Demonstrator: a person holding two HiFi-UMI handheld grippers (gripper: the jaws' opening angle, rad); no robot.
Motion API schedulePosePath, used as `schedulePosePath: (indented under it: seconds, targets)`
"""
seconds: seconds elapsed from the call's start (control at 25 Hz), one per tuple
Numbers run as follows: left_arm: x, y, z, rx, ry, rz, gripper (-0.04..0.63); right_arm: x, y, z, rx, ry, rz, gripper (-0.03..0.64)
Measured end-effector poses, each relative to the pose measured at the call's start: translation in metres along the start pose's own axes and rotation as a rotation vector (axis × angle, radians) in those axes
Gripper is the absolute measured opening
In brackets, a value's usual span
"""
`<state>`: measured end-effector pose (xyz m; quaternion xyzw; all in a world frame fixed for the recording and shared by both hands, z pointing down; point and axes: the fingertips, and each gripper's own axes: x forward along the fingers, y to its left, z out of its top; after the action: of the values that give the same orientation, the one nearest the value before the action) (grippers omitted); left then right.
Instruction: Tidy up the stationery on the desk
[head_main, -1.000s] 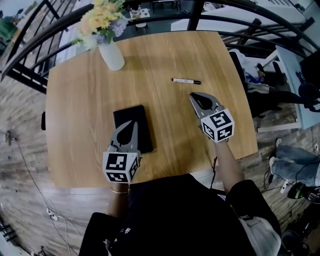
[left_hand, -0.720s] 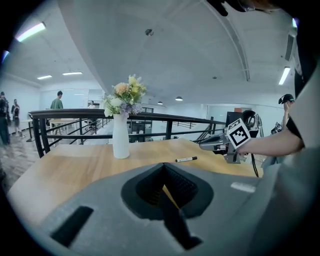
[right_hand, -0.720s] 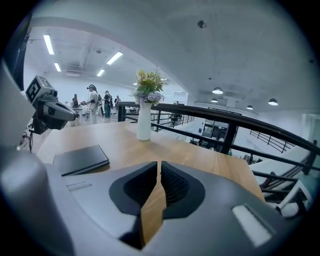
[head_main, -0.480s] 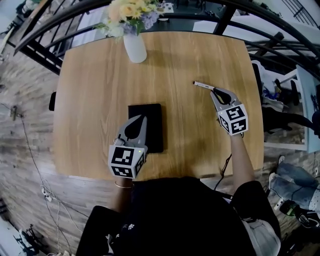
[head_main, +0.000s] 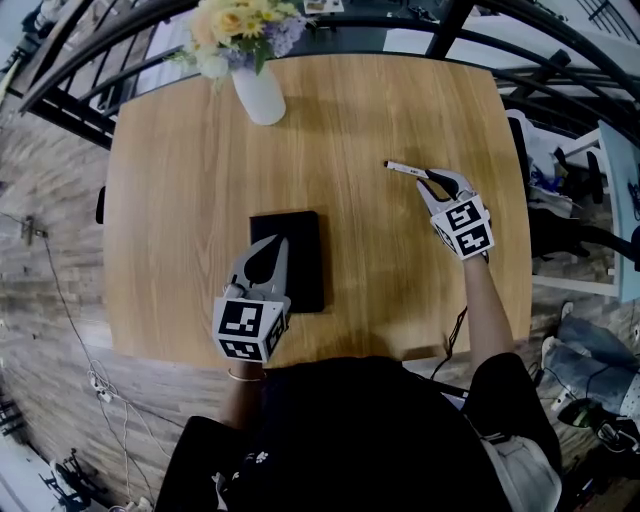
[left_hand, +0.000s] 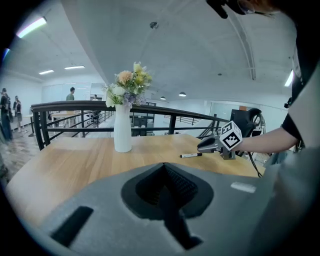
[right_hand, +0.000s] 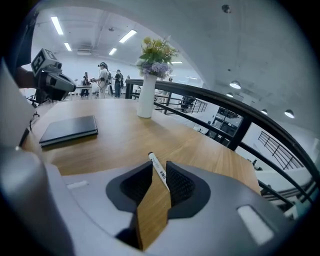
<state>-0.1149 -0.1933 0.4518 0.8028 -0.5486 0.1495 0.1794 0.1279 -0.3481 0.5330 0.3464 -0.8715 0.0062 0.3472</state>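
The desk (head_main: 380, 120) is shown in pale honey wood with fine, straight grain. On the desk, a plain black notebook (head_main: 290, 250) is seen, and a white marker (head_main: 403, 169) with a dark tip. At the desk's far edge, a white vase (head_main: 259, 97) is filled with flowers (head_main: 235, 25) in yellow, peach, white and lilac. At the desk's near edge, the left gripper (head_main: 270, 252) is seen in grey with black padding, its cube white with black square markers. Beyond the desk a black railing (head_main: 80, 60) is shown, and beside the desk a floor (head_main: 50, 300) patterned in grey-brown planks.
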Motion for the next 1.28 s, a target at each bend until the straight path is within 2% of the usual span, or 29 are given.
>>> schedulePosePath:
  seconds: [0.44, 0.8, 0.96, 1.28]
  targets:
    - [0.012, -0.001, -0.01, 0.008, 0.04, -0.007, -0.006, 0.029, -0.011, -0.03, -0.119, 0.114, 0.046, 0.11]
    - [0.013, 0.004, -0.013, 0.006, 0.053, -0.002, -0.006, 0.048, -0.01, -0.043, -0.168, 0.171, 0.157, 0.129]
    - [0.014, 0.006, -0.017, 0.021, 0.065, 0.002, -0.006, 0.05, -0.004, -0.045, -0.248, 0.214, 0.225, 0.088]
    - [0.013, 0.006, -0.015, 0.025, 0.057, 0.0, -0.006, 0.05, 0.005, -0.042, -0.239, 0.204, 0.21, 0.075]
